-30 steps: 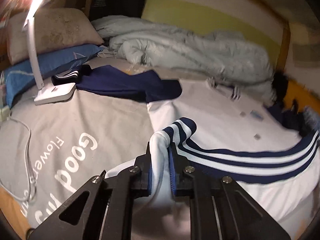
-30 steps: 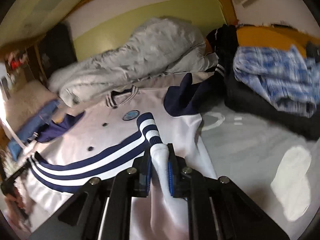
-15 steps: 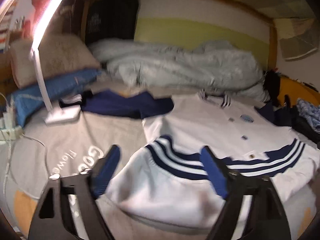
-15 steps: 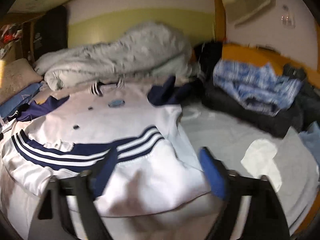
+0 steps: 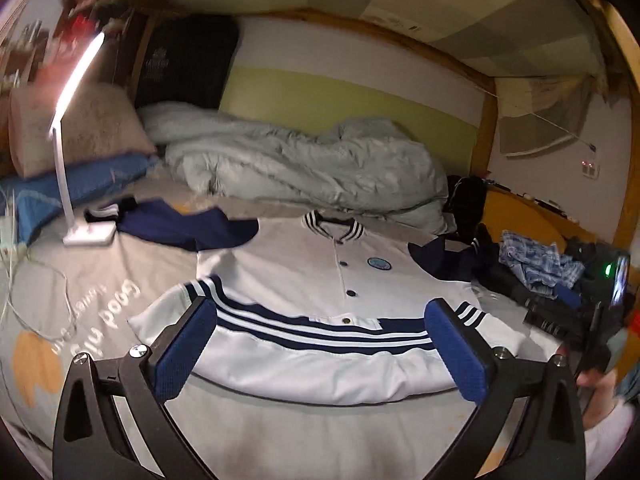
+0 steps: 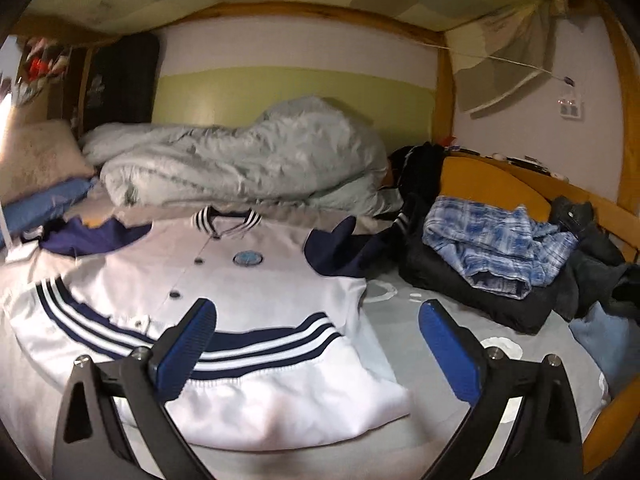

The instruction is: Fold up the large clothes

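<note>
White jacket (image 5: 304,280) flat on the bed (image 5: 92,280), navy-striped hem folded up over its lower front, collar toward the duvet (image 5: 304,164). Left gripper (image 5: 320,344) above the near fold, jaws opening wide, nothing between the pads. Right gripper (image 6: 316,348) over the jacket's right edge, jaws likewise opening, empty. Lamp (image 5: 68,132) at left.
</note>
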